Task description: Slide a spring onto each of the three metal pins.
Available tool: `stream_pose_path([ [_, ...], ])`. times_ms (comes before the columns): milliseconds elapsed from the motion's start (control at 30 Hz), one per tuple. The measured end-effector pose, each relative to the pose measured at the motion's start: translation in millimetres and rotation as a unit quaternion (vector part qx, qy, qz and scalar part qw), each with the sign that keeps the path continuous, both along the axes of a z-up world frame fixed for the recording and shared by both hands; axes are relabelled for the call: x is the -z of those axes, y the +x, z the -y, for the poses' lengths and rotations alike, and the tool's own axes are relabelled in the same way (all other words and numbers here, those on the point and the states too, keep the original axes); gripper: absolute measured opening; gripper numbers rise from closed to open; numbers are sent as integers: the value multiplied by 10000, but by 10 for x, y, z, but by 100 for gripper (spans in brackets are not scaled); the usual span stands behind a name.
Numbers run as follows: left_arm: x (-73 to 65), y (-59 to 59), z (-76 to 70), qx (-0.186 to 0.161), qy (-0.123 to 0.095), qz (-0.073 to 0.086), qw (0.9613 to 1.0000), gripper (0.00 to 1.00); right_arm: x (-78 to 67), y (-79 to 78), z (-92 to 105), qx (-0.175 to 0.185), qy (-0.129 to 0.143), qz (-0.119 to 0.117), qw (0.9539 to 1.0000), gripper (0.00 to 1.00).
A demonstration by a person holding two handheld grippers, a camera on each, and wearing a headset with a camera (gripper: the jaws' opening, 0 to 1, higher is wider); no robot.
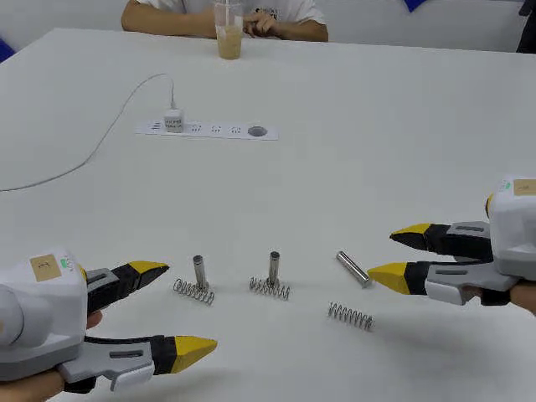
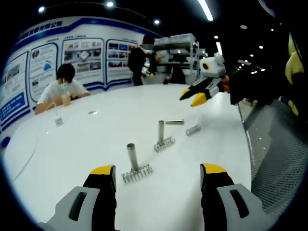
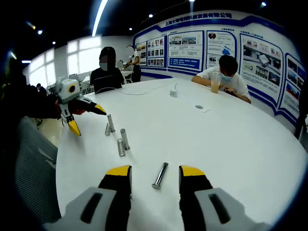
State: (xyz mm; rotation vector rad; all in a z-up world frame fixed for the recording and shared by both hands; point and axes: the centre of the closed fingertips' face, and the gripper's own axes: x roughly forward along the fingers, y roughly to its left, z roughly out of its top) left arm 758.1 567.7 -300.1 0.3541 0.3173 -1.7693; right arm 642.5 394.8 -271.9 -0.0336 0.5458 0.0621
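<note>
Two metal pins stand upright, the left pin [image 1: 199,272] [image 2: 131,156] and the middle pin [image 1: 274,266] [image 2: 160,131]. A third pin [image 1: 353,268] [image 3: 160,175] lies flat. A loose spring lies on the white table by each: the left spring [image 1: 193,291], the middle spring [image 1: 270,289] and the right spring [image 1: 351,316]. My left gripper [image 1: 192,305] [image 2: 158,169] is open just short of the left pin and spring. My right gripper [image 1: 379,254] [image 3: 155,171] is open, its jaws either side of the lying pin's near end, holding nothing.
A white power strip [image 1: 209,130] with a plugged charger [image 1: 173,120] and a cable lies further back. A cup of drink [image 1: 228,29] stands at the far edge in front of a seated person [image 1: 222,12]. More people stand in the room behind.
</note>
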Motion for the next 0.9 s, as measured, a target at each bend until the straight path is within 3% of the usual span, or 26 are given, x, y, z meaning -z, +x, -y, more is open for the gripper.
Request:
stream_pose_path([
  [633, -22, -24, 39, 51, -18, 23, 10000, 72, 102, 318, 171, 398, 63, -270, 9988, 30],
  [900, -8, -26, 41, 45, -2, 10, 10000, 72, 315, 395, 147, 466, -2, -702, 9964, 26],
])
